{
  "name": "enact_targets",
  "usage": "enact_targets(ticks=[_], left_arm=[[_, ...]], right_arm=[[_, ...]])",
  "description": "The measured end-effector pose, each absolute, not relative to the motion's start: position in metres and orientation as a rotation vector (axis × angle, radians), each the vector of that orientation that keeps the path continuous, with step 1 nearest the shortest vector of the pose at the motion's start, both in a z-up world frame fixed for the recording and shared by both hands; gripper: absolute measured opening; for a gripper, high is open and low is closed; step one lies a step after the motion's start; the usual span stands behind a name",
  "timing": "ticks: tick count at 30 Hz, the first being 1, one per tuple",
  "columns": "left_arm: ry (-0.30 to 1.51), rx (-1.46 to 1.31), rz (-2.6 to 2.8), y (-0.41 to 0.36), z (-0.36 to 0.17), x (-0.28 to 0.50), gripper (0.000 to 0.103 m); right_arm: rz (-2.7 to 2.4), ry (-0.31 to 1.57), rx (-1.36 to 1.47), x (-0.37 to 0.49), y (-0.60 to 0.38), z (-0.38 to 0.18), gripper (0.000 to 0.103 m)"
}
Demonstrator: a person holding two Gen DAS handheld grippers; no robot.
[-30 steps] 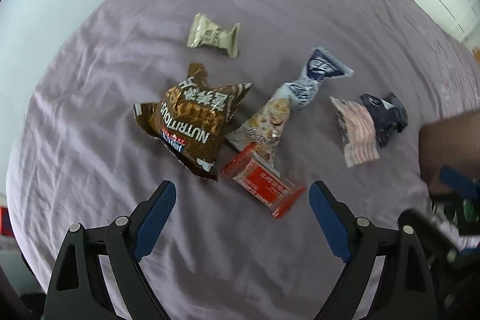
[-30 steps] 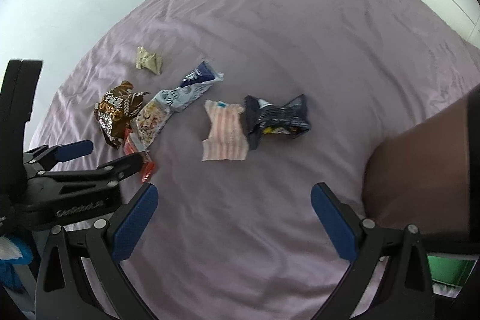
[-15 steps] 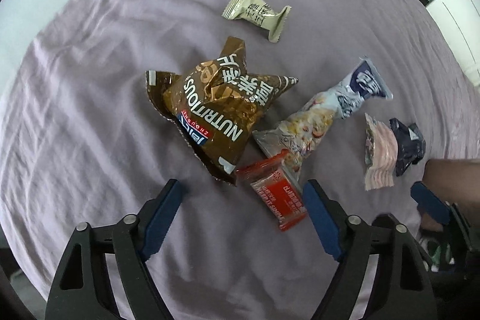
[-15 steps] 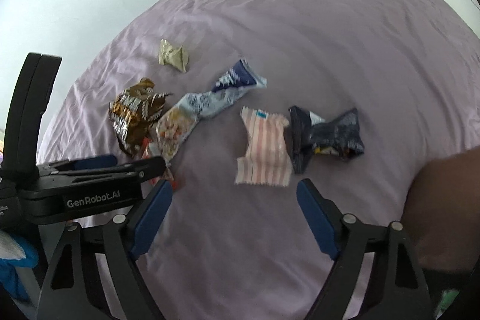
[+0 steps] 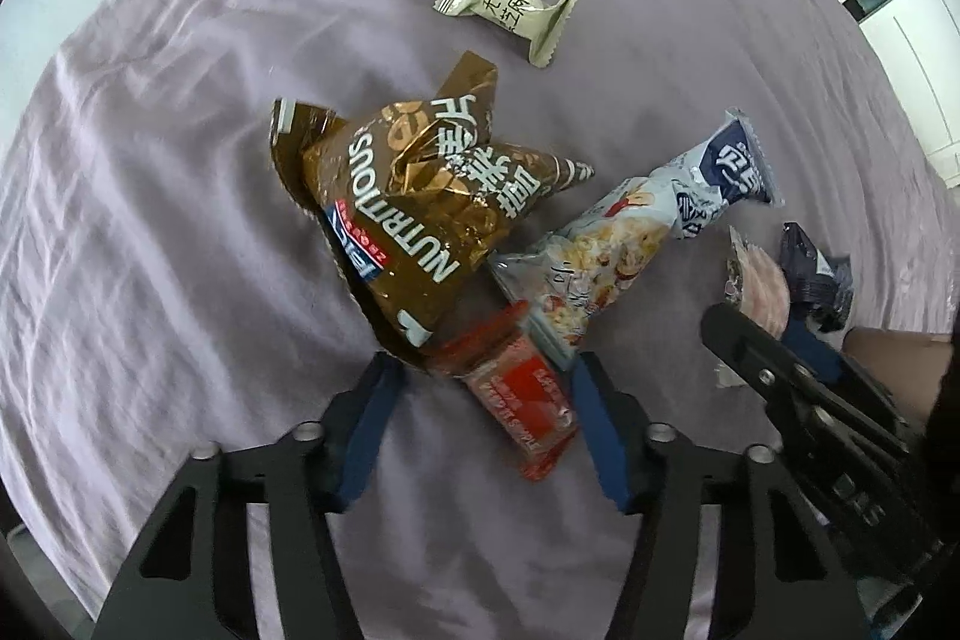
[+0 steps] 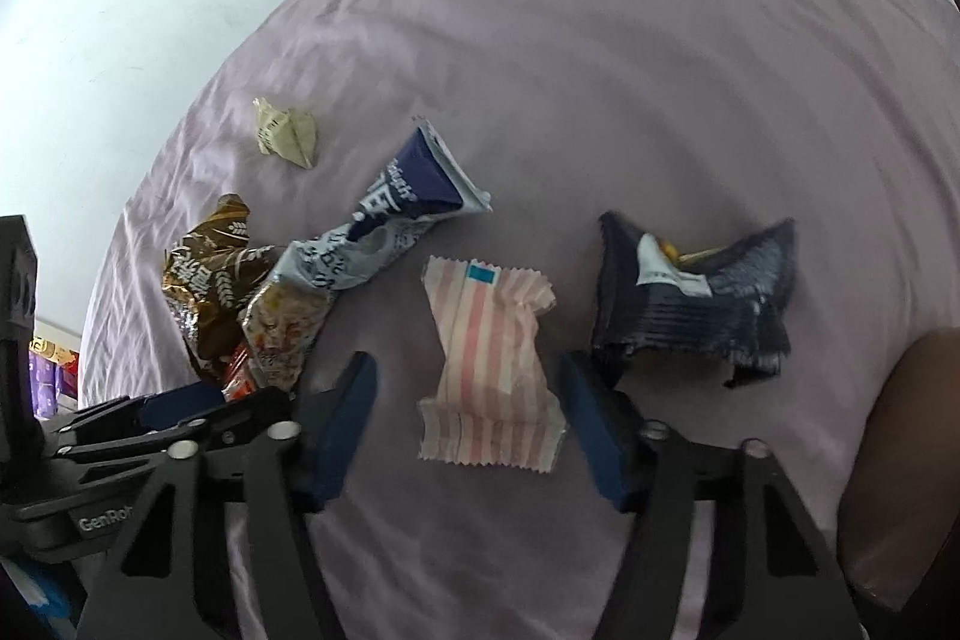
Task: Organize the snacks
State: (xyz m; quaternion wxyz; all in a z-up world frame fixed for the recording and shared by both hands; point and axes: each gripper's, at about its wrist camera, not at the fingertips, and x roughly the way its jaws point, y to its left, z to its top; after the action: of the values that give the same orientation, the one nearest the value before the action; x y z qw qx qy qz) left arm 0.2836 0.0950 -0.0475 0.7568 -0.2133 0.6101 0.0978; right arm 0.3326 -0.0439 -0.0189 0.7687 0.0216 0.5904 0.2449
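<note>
While both tongs point down at the lilac bedsheet (image 6: 600, 40), biggest item first: brown "NUTRITIOUS" bag (image 5: 414, 202), crumpled, lies just ahead of the left gripper (image 5: 483, 418), its near corner just beside the left pad. Next, pale-blue cereal bag (image 5: 630, 232), ahead and right of that gripper, its near end overlapping the red pkt. Dark navy bag (image 6: 690, 304) sits ahead-right of the right gripper (image 6: 468, 424), just beside its right pad. Pink-striped wrapper (image 6: 492, 370) lies btwn the right tongs' pads; jaws have just been closing, but gaps show on both sides, no squeeze yet. Red packet (image 5: 522, 400) lies btwn the left tongs' pads; jaws have just been closing too, right pad v. close, left pad apart. Beige candy wrapper (image 5: 510, 4) far ahead, well apart.
</note>
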Motion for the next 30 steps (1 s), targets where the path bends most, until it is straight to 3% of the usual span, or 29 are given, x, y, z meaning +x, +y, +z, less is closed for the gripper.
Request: enact_targets(ticks=[2, 6, 9, 16, 30], left_arm=[[1.331, -0.483, 0.210, 0.103, -0.055, 0.276, 0.042], [1.327, -0.500, 0.209, 0.107, -0.056, 0.274, 0.040], [1.326, -0.504, 0.216, 0.110, -0.059, 0.268, 0.030], [1.317, -0.475, 0.199, 0.105, -0.060, 0.259, 0.025], [1.300, -0.387, 0.134, 0.096, -0.041, 0.221, 0.023]], right_arm=[[0.530, 1.291, 0.047, 0.334, -0.044, -0.022, 0.053], [0.521, 1.305, 0.018, 0.335, -0.042, -0.026, 0.049], [0.514, 1.312, 0.000, 0.336, -0.039, -0.031, 0.047], [0.513, 1.308, 0.016, 0.332, -0.044, -0.025, 0.035], [0.498, 1.295, 0.033, 0.295, -0.053, -0.001, 0.033]])
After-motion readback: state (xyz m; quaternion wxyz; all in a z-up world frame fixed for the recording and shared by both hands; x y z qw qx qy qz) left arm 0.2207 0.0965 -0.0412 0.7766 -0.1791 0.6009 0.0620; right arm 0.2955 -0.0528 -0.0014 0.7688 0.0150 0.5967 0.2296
